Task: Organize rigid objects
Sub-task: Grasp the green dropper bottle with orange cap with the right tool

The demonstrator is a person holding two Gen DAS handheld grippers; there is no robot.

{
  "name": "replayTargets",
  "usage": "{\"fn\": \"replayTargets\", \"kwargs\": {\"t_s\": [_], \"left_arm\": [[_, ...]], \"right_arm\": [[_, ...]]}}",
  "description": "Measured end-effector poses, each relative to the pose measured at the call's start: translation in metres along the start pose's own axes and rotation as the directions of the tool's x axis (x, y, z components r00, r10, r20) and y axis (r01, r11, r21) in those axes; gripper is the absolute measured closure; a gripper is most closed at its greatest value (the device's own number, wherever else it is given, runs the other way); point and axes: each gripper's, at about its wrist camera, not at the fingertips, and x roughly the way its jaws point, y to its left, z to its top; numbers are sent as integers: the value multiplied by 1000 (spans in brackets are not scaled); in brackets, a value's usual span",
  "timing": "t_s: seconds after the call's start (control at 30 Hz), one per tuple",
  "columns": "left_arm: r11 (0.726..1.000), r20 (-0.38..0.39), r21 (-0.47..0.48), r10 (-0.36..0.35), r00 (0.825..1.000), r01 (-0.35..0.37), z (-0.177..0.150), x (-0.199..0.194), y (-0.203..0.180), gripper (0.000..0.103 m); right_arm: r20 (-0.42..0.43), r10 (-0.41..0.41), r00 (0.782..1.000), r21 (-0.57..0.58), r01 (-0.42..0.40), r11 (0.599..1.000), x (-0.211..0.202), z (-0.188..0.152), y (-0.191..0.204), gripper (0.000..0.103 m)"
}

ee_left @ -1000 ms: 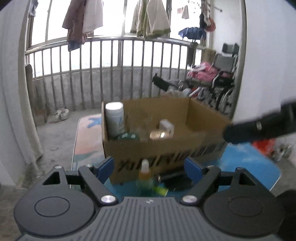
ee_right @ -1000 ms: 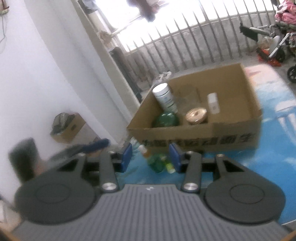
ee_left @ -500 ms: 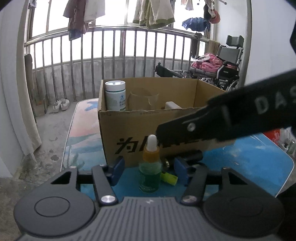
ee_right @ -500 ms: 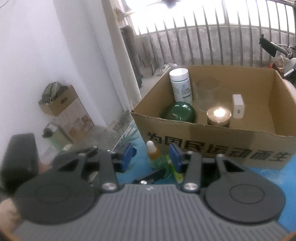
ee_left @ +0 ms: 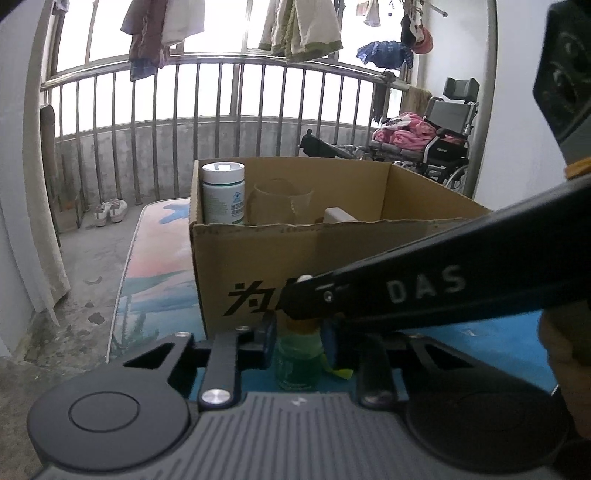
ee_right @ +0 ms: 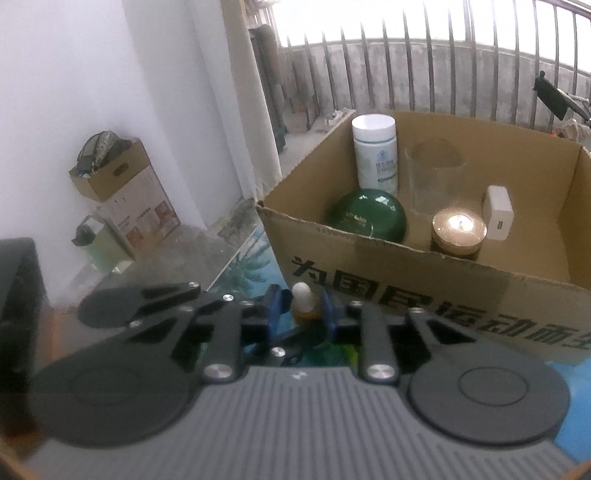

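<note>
Balcony room with a barred railing [ee_left: 229, 122], hanging laundry [ee_left: 299, 29], a wheelchair [ee_left: 443, 140]; blue patterned mat [ee_left: 155, 280] underfoot. On it, an open cardboard box [ee_right: 424, 280] holding a white bottle [ee_right: 376, 155], clear glass [ee_right: 436, 173], green jar [ee_right: 367, 218], gold-lidded jar [ee_right: 458, 230], white charger [ee_right: 499, 212]. Just in front of the box, a green dropper bottle [ee_left: 298, 360]. Left gripper [ee_left: 298, 341] closed against its body; right gripper [ee_right: 301, 308] pinching its neck.

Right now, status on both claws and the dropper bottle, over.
Left claw closed on dropper bottle body. Right claw around its neck, contact unclear. Bottle on blue mat before cardboard box. Right claw crosses left view.
</note>
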Motion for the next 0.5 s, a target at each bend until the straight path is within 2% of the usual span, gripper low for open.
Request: {"fn": "replayTargets", "kwargs": {"t_s": [0.13, 0.5], "left_arm": [[1000, 15, 22, 8, 1000, -8, 0, -1, -4, 82], [999, 50, 45, 12, 999, -14, 7, -21, -9, 82]], "right_arm": [[1, -12, 1000, -11, 12, 1000, 2, 0, -1, 88], [25, -8, 1000, -38, 9, 999, -15, 0, 8, 89]]}}
